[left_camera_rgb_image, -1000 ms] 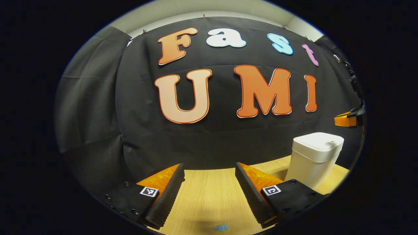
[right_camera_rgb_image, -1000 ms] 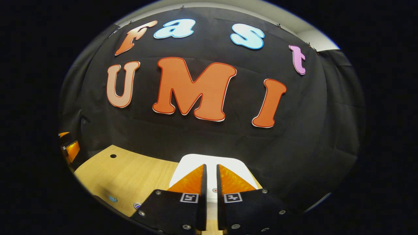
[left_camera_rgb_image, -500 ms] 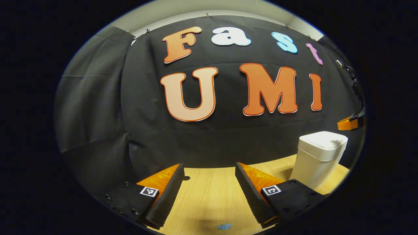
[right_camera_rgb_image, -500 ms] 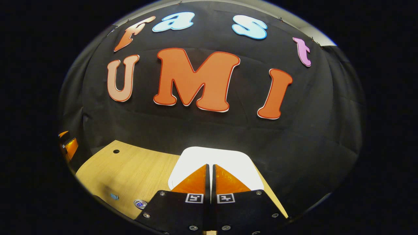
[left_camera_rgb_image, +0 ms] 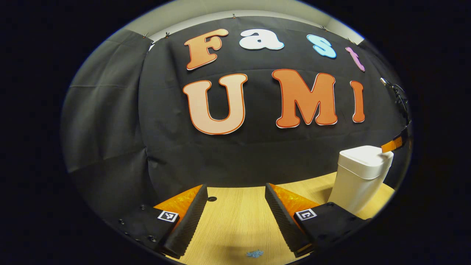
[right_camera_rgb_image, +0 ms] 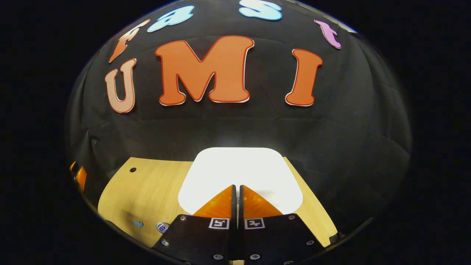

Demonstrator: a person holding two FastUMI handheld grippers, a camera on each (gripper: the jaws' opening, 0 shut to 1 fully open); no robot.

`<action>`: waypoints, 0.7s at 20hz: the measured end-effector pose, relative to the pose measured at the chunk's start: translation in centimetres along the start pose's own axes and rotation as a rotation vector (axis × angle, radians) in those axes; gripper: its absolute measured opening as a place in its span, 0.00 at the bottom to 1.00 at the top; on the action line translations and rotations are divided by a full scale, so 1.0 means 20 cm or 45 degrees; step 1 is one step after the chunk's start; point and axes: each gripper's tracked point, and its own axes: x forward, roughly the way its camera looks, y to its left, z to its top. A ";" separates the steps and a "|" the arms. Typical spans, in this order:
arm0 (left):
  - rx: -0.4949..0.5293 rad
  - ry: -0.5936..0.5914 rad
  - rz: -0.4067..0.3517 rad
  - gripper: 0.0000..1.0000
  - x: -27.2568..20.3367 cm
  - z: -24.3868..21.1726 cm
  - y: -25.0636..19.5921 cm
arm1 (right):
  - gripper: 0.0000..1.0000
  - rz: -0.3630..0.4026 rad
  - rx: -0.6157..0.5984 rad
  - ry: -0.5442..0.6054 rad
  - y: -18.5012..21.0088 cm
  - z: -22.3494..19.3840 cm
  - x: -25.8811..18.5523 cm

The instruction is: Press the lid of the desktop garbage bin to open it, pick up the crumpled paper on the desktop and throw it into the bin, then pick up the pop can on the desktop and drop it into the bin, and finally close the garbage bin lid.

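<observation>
Hovering over closed bin lid, right gripper jaws together.

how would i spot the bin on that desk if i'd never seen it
Find the light wooden desk in front of the black cloth wall. The garbage bin stands upright toward its right end, under the shut right gripper. It is plain white and tall with a rounded lid, the biggest thing there.

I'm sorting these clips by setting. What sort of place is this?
Probably a staged recording booth, not a home: black cloth wall hung as a backdrop, a bare wooden desktop and a small white garbage bin with its lid down, the shut right claw just above it.
</observation>
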 end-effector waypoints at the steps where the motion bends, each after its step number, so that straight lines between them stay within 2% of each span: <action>1: 0.001 0.000 0.003 0.99 0.00 0.00 0.00 | 0.01 -0.002 0.006 0.025 0.00 -0.02 0.01; 3: 0.001 0.003 0.008 0.97 0.00 0.00 0.01 | 0.01 0.001 0.020 0.025 0.00 -0.01 0.02; 8: 0.001 0.015 -0.004 1.00 0.01 -0.02 -0.01 | 0.01 -0.015 0.031 0.102 0.00 -0.04 0.00; 9: 0.005 0.009 -0.010 0.97 0.01 -0.02 -0.03 | 0.01 -0.017 0.025 0.111 -0.01 -0.05 -0.01; 10: 0.010 0.003 -0.015 1.00 0.01 -0.01 -0.03 | 0.01 -0.017 0.019 0.121 -0.01 -0.04 0.00; 14: 0.032 -0.026 -0.025 0.99 0.00 0.02 -0.04 | 0.01 -0.018 -0.010 0.035 0.00 0.01 0.00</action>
